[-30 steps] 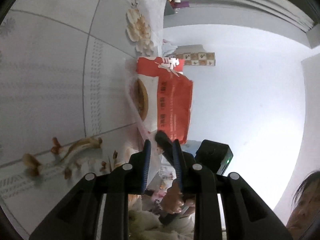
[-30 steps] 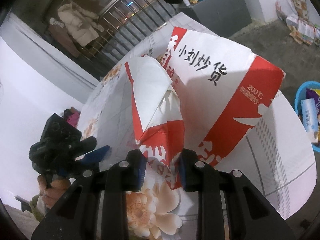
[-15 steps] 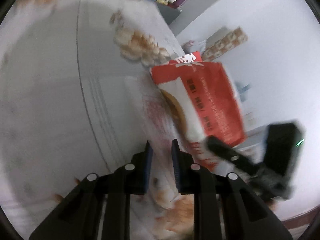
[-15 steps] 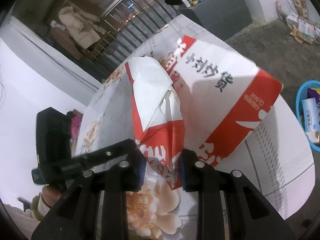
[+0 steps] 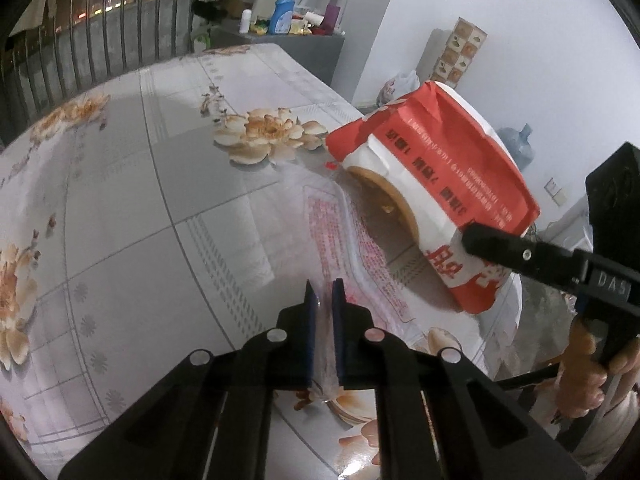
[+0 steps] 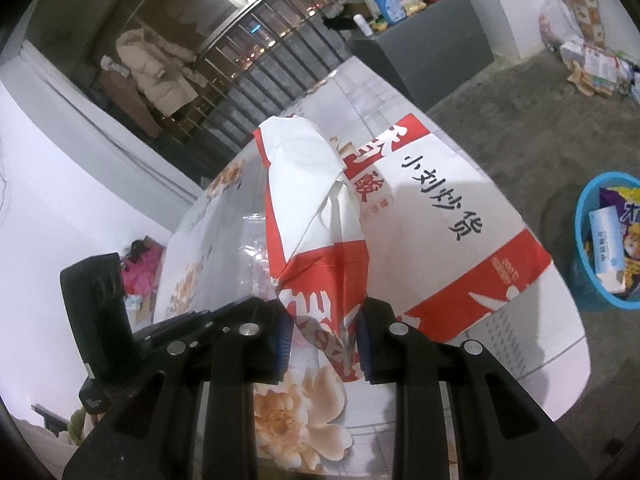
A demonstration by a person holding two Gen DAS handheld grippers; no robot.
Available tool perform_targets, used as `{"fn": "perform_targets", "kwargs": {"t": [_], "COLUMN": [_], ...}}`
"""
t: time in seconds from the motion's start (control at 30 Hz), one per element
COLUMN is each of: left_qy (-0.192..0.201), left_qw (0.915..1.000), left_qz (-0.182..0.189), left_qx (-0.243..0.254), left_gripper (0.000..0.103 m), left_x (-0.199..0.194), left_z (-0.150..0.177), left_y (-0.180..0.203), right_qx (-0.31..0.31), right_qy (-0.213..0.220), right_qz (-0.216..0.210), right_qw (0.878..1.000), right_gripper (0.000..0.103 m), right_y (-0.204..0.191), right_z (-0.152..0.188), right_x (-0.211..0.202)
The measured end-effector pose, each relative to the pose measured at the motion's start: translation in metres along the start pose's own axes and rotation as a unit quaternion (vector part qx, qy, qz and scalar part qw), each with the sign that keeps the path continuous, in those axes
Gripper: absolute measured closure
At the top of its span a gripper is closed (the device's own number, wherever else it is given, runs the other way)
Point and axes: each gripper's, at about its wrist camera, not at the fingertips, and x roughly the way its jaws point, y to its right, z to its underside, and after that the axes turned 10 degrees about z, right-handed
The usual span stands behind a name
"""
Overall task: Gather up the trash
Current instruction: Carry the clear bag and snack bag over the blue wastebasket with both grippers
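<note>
A red and white paper bag (image 6: 440, 240) with black print lies on its side on the flowered table (image 5: 140, 200). My right gripper (image 6: 324, 312) is shut on the bag's crumpled near corner; in the left wrist view its finger (image 5: 500, 250) pinches the bag (image 5: 440, 160) from the right. A clear plastic wrapper (image 5: 348, 232) with red print stretches across the table from the bag's mouth toward me. My left gripper (image 5: 322, 284) is shut on the wrapper's near end, and the film shows between the blue pads. In the right wrist view the left gripper (image 6: 248, 304) sits just left of the bag.
On the floor to the right stands a blue basket (image 6: 600, 248) with packets in it. A grey cabinet (image 5: 304, 48) with bottles stands beyond the table's far end. Dark railings run behind it. A water jug (image 5: 520, 148) stands by the white wall. A hand (image 5: 588, 364) grips the right tool's handle.
The left gripper has rolled round and swung over the table, and its jaws have shut on the clear wrapper. The right gripper has kept its hold on the bag's corner.
</note>
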Motion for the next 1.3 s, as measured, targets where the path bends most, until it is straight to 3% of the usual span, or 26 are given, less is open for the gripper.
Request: {"fn": "perform_targets", "kwargs": {"t": [0.47, 0.7, 0.87, 1.03, 1.3], "left_qy": [0.018, 0.028, 0.040, 0.043, -0.019], "left_qw": [0.9985, 0.9977, 0.9960, 0.9915, 0.9814], "left_qz": [-0.034, -0.030, 0.002, 0.054, 0.133], "left_qx": [0.038, 0.053, 0.079, 0.111, 0.137], "left_gripper": [0.096, 0.098, 0.098, 0.099, 0.099], "left_x": [-0.001, -0.003, 0.000, 0.015, 0.088], "left_z": [-0.008, -0.017, -0.039, -0.072, -0.119], "left_y": [0.004, 0.014, 0.035, 0.069, 0.134], "right_qx": [0.017, 0.037, 0.062, 0.099, 0.157], "right_qy": [0.029, 0.068, 0.113, 0.166, 0.189], "right_qz": [0.012, 0.023, 0.053, 0.102, 0.175], "right_qw": [0.999, 0.997, 0.990, 0.976, 0.954], "right_gripper": [0.079, 0.079, 0.079, 0.079, 0.079], "right_y": [-0.002, 0.009, 0.034, 0.074, 0.140], "right_z": [0.002, 0.002, -0.001, 0.002, 0.012], "right_x": [-0.016, -0.040, -0.074, -0.115, -0.133]}}
